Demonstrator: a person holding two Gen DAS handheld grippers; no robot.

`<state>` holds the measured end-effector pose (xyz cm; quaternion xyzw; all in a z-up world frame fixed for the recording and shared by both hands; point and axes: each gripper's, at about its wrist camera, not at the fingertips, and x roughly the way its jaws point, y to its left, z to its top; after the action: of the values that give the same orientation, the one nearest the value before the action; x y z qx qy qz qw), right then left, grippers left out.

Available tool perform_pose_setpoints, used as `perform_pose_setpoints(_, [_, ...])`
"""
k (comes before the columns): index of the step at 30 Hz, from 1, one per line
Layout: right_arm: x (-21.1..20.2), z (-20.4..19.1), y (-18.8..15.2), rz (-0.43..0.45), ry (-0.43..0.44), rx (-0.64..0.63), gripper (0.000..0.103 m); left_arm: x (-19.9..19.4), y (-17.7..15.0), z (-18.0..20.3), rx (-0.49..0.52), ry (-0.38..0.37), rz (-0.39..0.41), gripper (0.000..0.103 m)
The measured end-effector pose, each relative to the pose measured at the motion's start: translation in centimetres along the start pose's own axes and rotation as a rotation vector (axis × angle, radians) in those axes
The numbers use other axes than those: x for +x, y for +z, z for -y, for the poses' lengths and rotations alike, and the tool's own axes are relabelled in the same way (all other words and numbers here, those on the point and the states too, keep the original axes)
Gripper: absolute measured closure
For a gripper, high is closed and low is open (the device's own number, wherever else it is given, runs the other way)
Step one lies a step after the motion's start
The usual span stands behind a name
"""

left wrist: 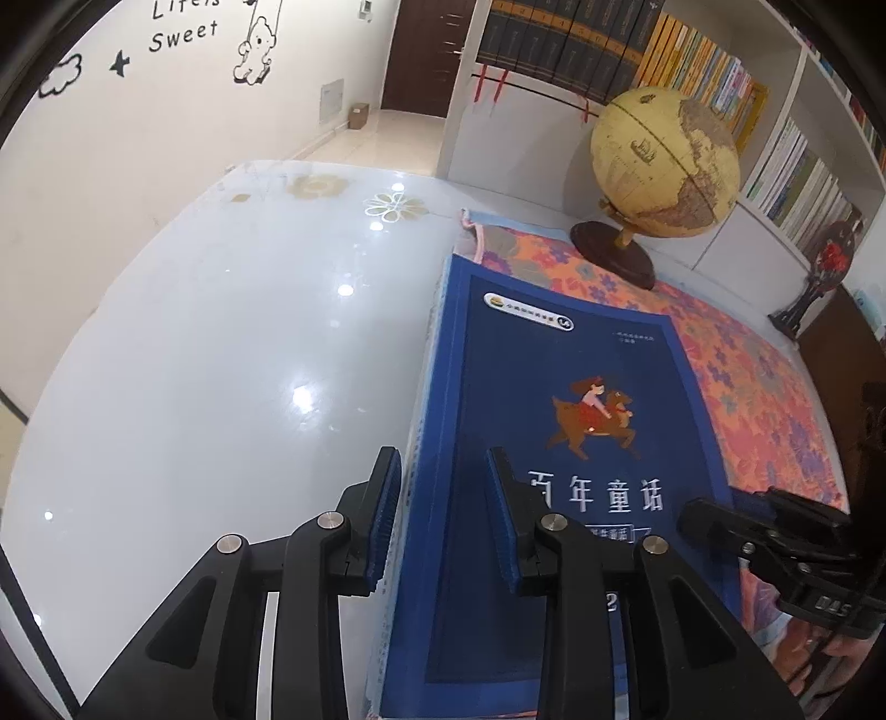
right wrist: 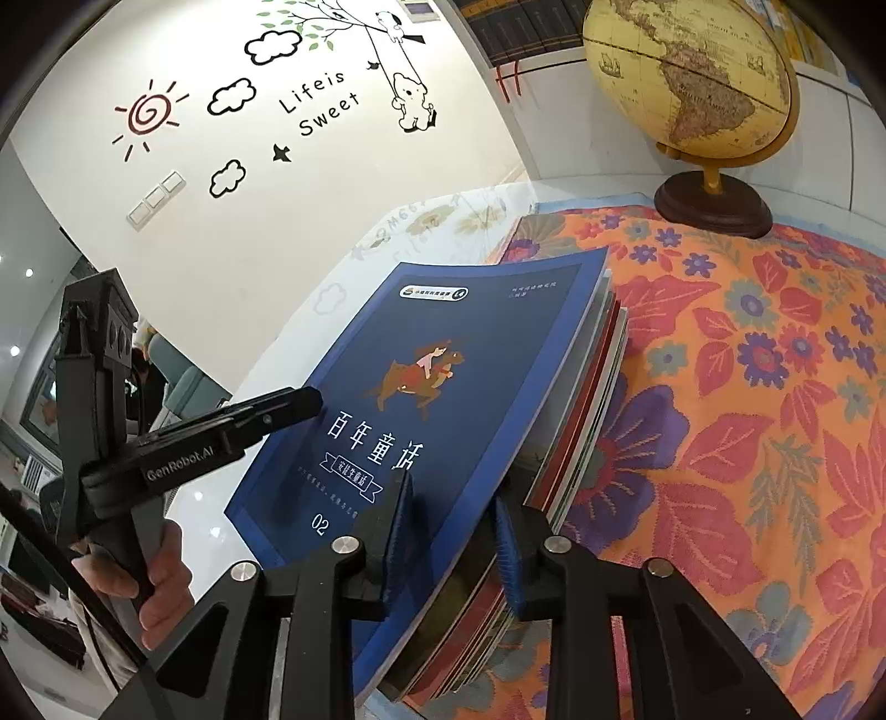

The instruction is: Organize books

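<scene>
A stack of books lies flat, topped by a dark blue book (left wrist: 581, 360) (right wrist: 443, 332) showing a rider on a brown animal, white characters and "02". Several thinner books with red and white edges (right wrist: 587, 421) fan out beneath it. My left gripper (left wrist: 443, 476) straddles the stack's left spine edge: one finger is outside the spine and the other over the cover, with a gap at the pads. My right gripper (right wrist: 454, 509) straddles the stack's near right edge, jaws apart. Each gripper also shows in the other's view, left gripper (right wrist: 310, 401) and right gripper (left wrist: 686, 515).
The stack sits half on a glossy white table (left wrist: 221, 360), half on an orange floral cloth (right wrist: 747, 387). A globe (left wrist: 664, 160) on a dark wooden base stands behind the books. A bookshelf (left wrist: 609, 44) full of books rises at the back right. A hand (right wrist: 166, 570) holds the left gripper's handle.
</scene>
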<state>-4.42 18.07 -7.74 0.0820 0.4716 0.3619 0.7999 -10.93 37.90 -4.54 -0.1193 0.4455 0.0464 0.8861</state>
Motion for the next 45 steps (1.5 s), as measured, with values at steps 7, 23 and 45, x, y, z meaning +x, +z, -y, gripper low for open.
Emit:
perform_pose_setpoints(7, [-2.9, -0.3, 1.5, 0.062, -0.079, -0.039, 0.047, -2.4, -0.3, 1.7, 0.044, 0.146, 0.062, 0.071])
perform_pose_setpoints(23, [-15.9, 2.3, -2.2, 0.277, -0.345, -0.185, 0.015, -6.0, -2.8, 13.3, 0.099, 0.2, 0.204, 0.0])
perform_pose_setpoints(45, [-20.7, 5.7, -10.3, 0.302, -0.489, -0.165, 0.002, -6.8, -10.8, 20.7, 0.082, 0.242, 0.18, 0.0])
